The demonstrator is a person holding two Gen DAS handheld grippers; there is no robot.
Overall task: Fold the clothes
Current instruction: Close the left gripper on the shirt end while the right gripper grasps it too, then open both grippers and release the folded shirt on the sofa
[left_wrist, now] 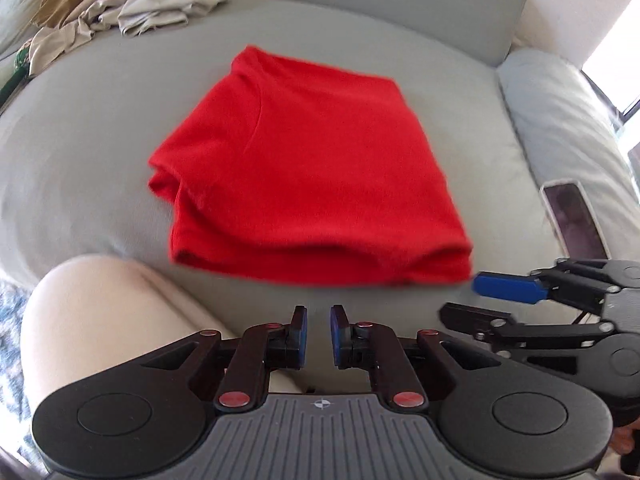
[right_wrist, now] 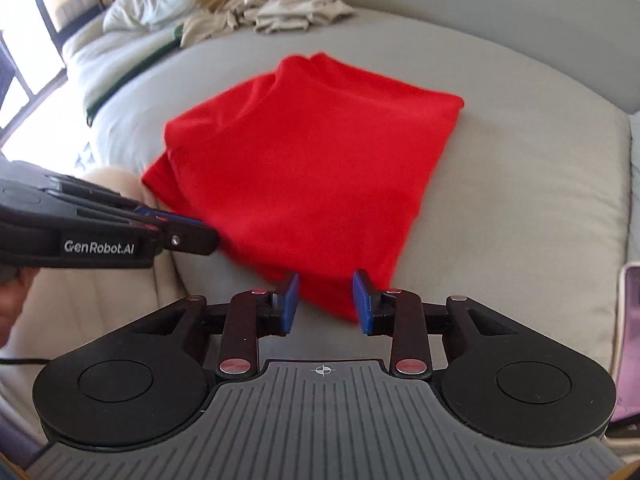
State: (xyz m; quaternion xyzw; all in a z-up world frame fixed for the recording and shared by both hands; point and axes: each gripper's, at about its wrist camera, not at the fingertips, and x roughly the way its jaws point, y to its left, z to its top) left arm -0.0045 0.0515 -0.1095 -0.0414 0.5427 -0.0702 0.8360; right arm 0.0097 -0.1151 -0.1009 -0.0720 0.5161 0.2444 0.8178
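- Left, far: heap of crumpled beige and tan unfolded clothes (left_wrist: pixel 120 8) on the grey sofa seat cushion (left_wrist: pixel 80 120), well apart from the work. I judge these the next items to fold.
- Left, near: my knee in pale fabric (left_wrist: pixel 100 320), just beside the cushion's front edge.
- Centre: red knit T-shirt, folded into a compact rectangle (left_wrist: pixel 304 168), lying flat mid-cushion, layered hem edges facing me. I judge its fold all but complete; the step in hand is letting go and drawing clear.
- Centre, near: my left gripper (left_wrist: pixel 319 336), jaws a narrow gap apart, nothing between the pads, short of the shirt's front edge.
- Right of centre: my right gripper (right_wrist: pixel 325 304), jaws about half apart. In its own view the shirt's near corner shows between the blue pads (right_wrist: pixel 362 300); I cannot tell whether it lies beneath them or at their level. No pad presses on cloth.
- To do this well: I should lift both grippers straight away from the cloth so no pad drags a layer open. The loose left-hand folds look likeliest to slip; a light press there would tidy them.
- Far right: smartphone in a clear case (left_wrist: pixel 576 216), face up on the cushion by the pale grey sofa arm (left_wrist: pixel 560 120); to be avoided.
- Containers: none in view; no basket, box or drawer, so nothing to list as contents.
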